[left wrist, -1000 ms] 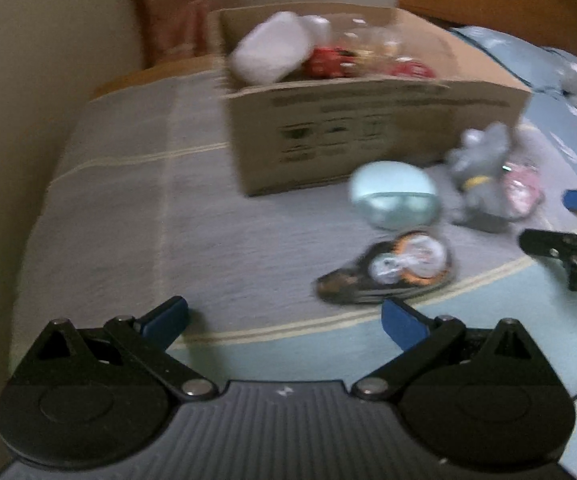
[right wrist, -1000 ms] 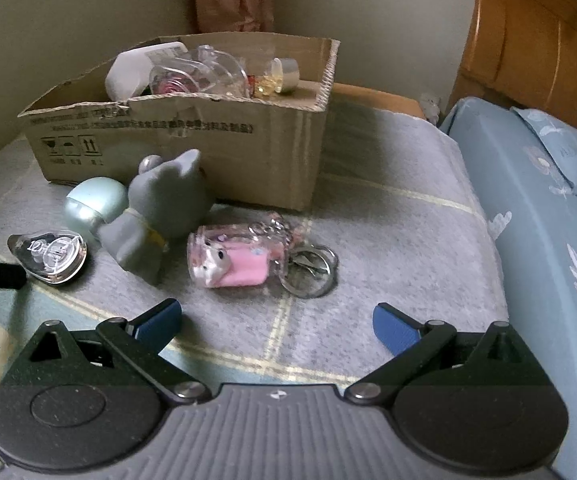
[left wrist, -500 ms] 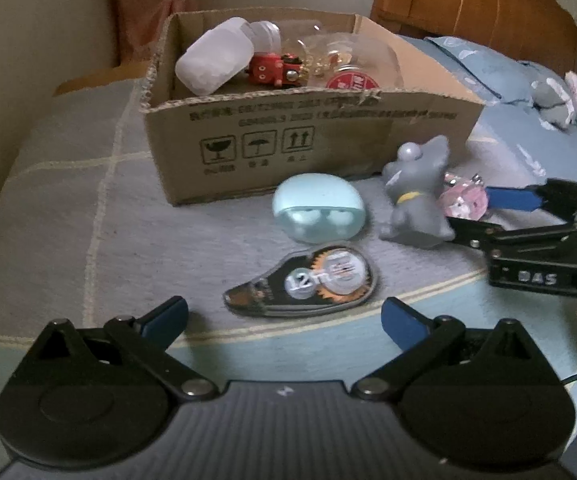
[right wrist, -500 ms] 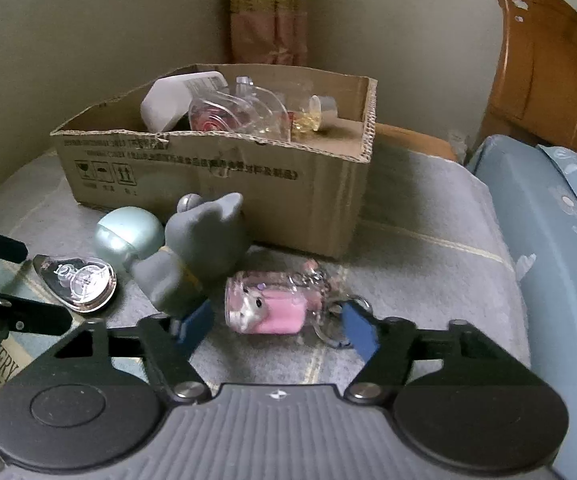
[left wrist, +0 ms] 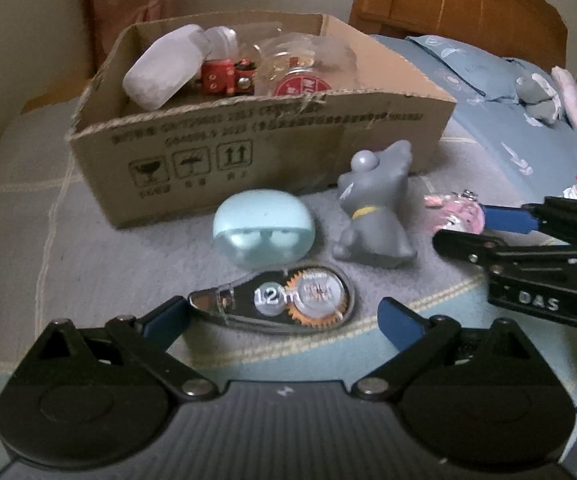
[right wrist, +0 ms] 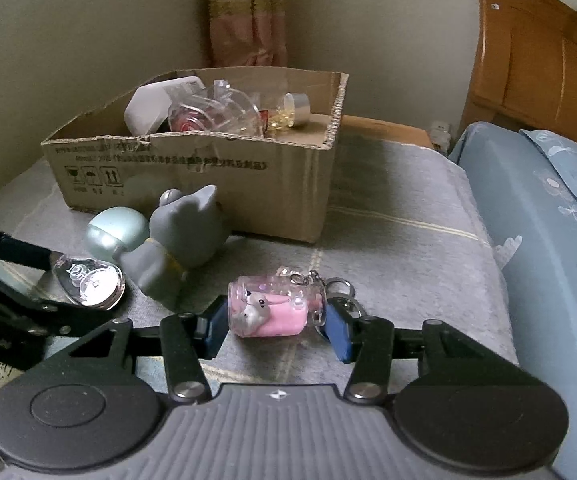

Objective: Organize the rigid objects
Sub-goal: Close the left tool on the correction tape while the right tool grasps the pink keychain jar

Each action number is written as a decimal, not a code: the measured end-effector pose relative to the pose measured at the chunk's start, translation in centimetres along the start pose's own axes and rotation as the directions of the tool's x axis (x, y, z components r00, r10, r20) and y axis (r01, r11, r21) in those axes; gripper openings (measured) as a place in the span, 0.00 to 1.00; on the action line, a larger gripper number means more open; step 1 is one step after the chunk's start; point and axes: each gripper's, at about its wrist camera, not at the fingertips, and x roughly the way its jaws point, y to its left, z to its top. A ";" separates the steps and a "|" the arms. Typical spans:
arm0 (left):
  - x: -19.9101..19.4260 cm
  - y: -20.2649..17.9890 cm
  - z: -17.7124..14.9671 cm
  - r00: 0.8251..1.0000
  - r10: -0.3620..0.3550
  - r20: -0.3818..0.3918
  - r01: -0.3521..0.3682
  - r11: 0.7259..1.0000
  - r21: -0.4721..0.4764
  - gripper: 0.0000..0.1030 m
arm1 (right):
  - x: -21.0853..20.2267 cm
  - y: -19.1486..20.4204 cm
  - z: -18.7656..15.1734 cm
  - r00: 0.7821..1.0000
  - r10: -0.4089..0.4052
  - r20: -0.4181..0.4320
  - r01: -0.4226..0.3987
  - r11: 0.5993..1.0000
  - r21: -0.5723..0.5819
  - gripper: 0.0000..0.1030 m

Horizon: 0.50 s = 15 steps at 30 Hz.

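Pink bottle keychain: lying on the grey bed blanket, clamped end to end by the right claw. Correction tape: between the wide-open left claw fingers, untouched. Cardboard box behind.

The right gripper points down at a slant. Its two blue pads are squeezed onto the ends of a little pink jar, one on each side. The left gripper points down too, with its blue fingers spread wide apart and holding nothing.
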 end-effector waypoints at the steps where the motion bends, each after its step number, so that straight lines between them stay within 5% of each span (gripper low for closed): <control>1: 0.3 -0.1 0.2 1.000 0.007 0.003 -0.007 1.000 0.008 0.96 | 0.0 -0.1 0.0 1.000 -0.006 -0.002 0.006 1.000 -0.004 0.54; 6: 0.8 -1.0 0.3 0.997 0.065 0.031 -0.067 0.996 0.058 0.91 | 0.0 -0.1 0.0 1.000 -0.012 0.000 0.012 1.000 -0.022 0.55; 15: -0.4 0.5 -0.7 0.998 0.058 0.032 -0.060 0.995 0.080 0.87 | 0.3 0.1 0.4 1.000 0.001 -0.003 -0.002 0.998 -0.059 0.60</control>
